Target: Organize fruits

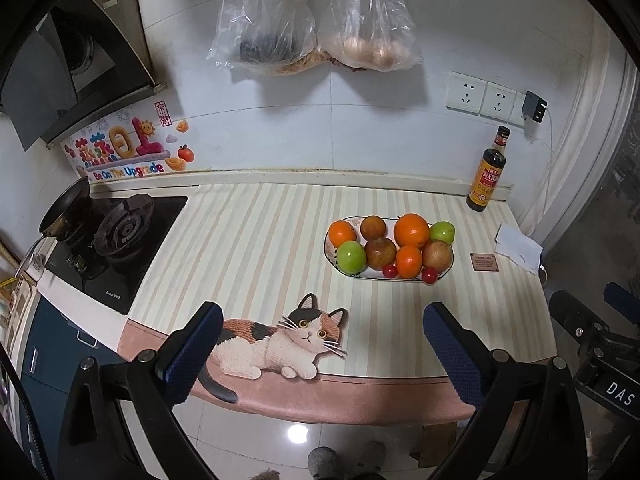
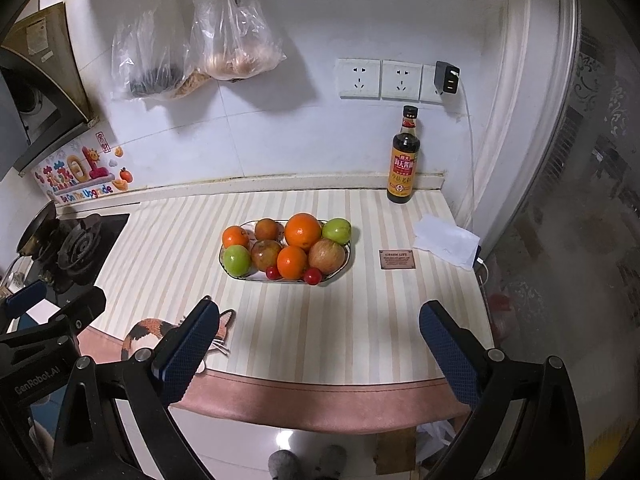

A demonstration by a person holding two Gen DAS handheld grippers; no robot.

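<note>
An oval white plate point(image 1: 362, 275) point(image 2: 248, 278) on the striped counter mat holds oranges point(image 1: 411, 230) point(image 2: 303, 231), green apples point(image 1: 351, 257) point(image 2: 237, 260), brownish-red apples point(image 1: 437, 255) point(image 2: 326, 256) and small red cherry tomatoes point(image 1: 429, 275) point(image 2: 312, 276). My left gripper point(image 1: 322, 316) is open and empty, held above the counter's front edge, well short of the plate. My right gripper point(image 2: 320, 316) is open and empty too, in front of the plate. Each gripper's body shows at the edge of the other's view.
A soy sauce bottle point(image 1: 488, 170) point(image 2: 403, 156) stands by the back wall. A folded white paper point(image 1: 518, 248) point(image 2: 446, 242) and a small brown label point(image 2: 397, 259) lie right of the plate. A gas stove point(image 1: 120, 236) with a pan is left. Bags point(image 1: 320, 20) hang above.
</note>
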